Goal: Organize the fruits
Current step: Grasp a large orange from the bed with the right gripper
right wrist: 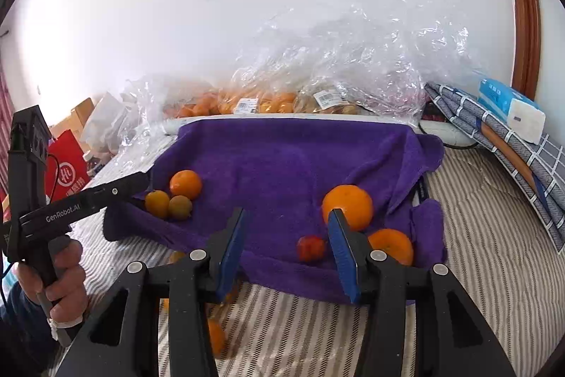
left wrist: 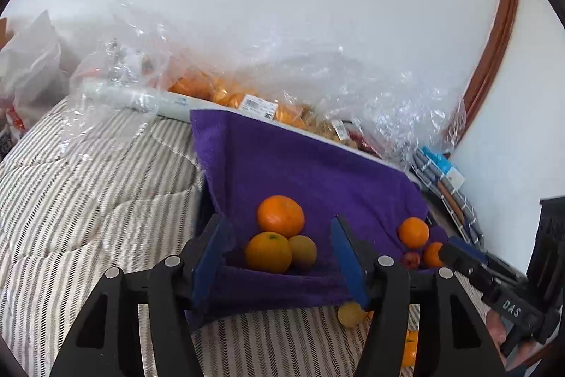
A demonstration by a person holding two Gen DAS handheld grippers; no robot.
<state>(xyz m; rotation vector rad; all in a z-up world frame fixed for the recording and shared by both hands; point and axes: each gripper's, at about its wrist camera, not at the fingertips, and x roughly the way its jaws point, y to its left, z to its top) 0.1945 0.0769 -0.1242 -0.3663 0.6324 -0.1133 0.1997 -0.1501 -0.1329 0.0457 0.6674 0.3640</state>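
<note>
A purple towel [left wrist: 317, 172] [right wrist: 282, 158] lies spread on striped bedding. In the left wrist view, two oranges [left wrist: 280, 216] [left wrist: 269, 252] and a dull yellow fruit [left wrist: 303, 251] huddle on it. My left gripper [left wrist: 279, 258] is open around them and its blue pads [left wrist: 212, 257] do not touch them. My right gripper [right wrist: 287, 248] is open over the towel's front edge. A small red fruit [right wrist: 310, 248] lies loose near its right finger. A big orange [right wrist: 348, 205] and another orange [right wrist: 392, 244] sit just beyond. A yellow fruit [left wrist: 351, 314] lies off the towel.
Clear plastic bags [right wrist: 335, 59] with packed oranges [right wrist: 268, 103] line the wall behind the towel. A folded checked blanket [right wrist: 494, 143] with a tissue pack [right wrist: 512, 108] lies at the right. A red bag [right wrist: 67, 172] stands at the left. Loose oranges [right wrist: 215, 338] lie on the bedding [right wrist: 476, 235].
</note>
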